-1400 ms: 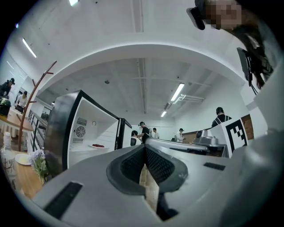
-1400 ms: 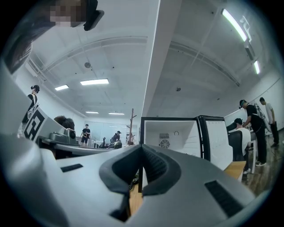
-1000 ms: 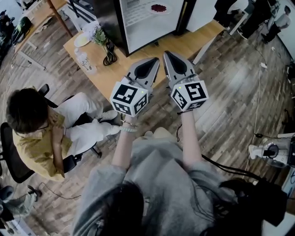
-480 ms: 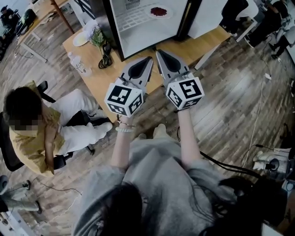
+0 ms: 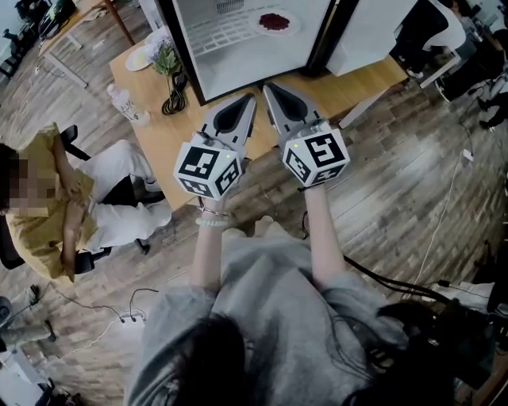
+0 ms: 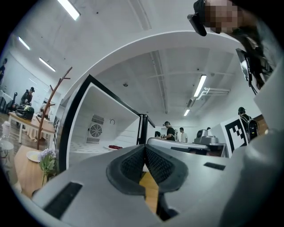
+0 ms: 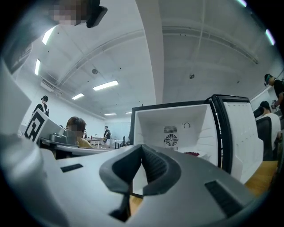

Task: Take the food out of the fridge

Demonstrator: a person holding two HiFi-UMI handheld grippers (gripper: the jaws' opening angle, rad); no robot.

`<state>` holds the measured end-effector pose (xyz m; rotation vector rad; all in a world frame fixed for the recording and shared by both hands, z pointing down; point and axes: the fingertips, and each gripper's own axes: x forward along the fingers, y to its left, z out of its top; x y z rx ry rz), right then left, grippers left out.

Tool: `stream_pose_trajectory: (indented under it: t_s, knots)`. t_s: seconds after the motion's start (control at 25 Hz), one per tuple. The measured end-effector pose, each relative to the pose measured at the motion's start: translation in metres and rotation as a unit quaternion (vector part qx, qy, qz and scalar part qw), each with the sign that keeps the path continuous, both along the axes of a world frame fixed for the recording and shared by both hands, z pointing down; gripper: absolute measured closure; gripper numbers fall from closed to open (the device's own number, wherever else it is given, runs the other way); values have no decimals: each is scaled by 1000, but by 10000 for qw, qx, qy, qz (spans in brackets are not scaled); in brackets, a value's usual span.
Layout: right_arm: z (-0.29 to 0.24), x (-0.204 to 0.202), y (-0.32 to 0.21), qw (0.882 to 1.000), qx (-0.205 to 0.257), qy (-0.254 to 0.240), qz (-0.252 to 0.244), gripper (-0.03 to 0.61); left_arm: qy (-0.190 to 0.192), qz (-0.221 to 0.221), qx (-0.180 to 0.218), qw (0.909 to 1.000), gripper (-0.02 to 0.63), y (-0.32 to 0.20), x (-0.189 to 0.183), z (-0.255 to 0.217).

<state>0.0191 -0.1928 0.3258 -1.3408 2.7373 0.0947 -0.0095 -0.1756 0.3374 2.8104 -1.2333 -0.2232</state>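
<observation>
A small fridge [image 5: 238, 47] stands open on a wooden table [image 5: 178, 139], its white inside lit. On its wire shelf lies a plate of dark red food [image 5: 275, 21], also seen as the red food [image 6: 115, 146] in the left gripper view and the red food [image 7: 191, 153] in the right gripper view. My left gripper [image 5: 248, 101] and right gripper [image 5: 268, 87] are held side by side over the table's front edge, pointing at the fridge opening and still short of it. Both are shut and hold nothing, as the left gripper [image 6: 144, 149] and the right gripper [image 7: 141, 150] show up close.
The fridge door [image 5: 373, 32] hangs open at the right. Left of the fridge on the table are a small plant [image 5: 167, 59], a plate [image 5: 139, 59], a coiled cable [image 5: 173, 101] and a bottle [image 5: 127, 103]. A seated person [image 5: 48, 214] is at the left. Cables cross the wooden floor.
Both grippers have moved together toward the open fridge, which now fills more of the top of the head view. The seated person has slid toward the left edge. Jaws stayed shut.
</observation>
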Motion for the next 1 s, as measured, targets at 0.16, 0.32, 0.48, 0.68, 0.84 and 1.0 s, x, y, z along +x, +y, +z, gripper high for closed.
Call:
stream_pose_trajectory:
  t_s: [0.16,0.32,0.48,0.68,0.84,1.0]
  knots:
    - [9,0,-5,9999,-67,-61,-130,569,-70,-111,-54,9999,606,-4,1,8]
    - [12,-2,-12,9997,-119,-131,-177,569,-131,-212,-133,9996,606,-9,-6,12]
    - [17,2,-28,9996,-188,-184,-80,569,-187,-175,-191,9995,606,-24,-8,15]
    - [17,4,-60,9997,-189,-129,-26,569,-119,-11,-179,9998,606,-58,-3,18]
    - [17,13,-88,9996,-239,-143,102,569,-100,196,-96,9997,606,-86,6,16]
    - [22,21,-107,9984,-437,-288,197,569,-31,297,-76,9995,606,-105,9,15]
